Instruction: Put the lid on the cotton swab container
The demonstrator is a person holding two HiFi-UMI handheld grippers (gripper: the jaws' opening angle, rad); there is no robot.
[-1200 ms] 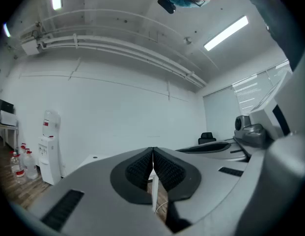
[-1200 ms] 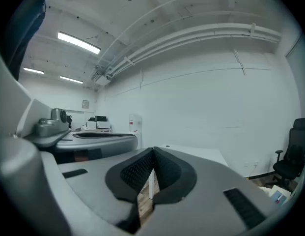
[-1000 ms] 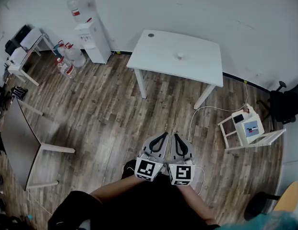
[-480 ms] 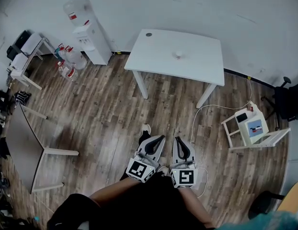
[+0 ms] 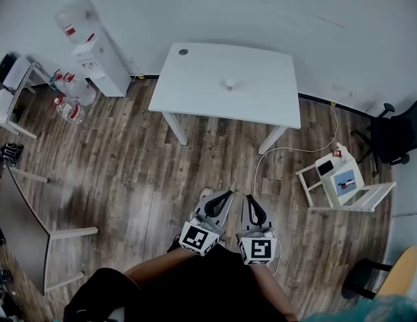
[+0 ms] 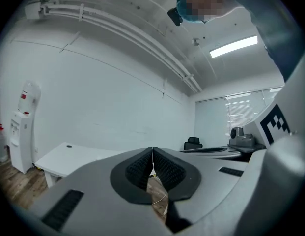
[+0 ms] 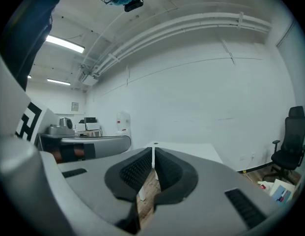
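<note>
A small white container (image 5: 229, 83) sits alone in the middle of the desk (image 5: 195, 79), too far off for detail. The left gripper (image 5: 227, 193) and right gripper (image 5: 248, 196) are side by side over the floor (image 5: 127, 166), jaws closed on nothing. Compared with a second ago, the desk sits further left in the head view.

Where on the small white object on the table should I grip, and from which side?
Judging from afar: the small white object stands alone near the white table's middle, so grip across its sides, coming from the near long edge. It is too small to tell lid from container. The left hand-held gripper and right hand-held gripper are shut; open one first.
</note>
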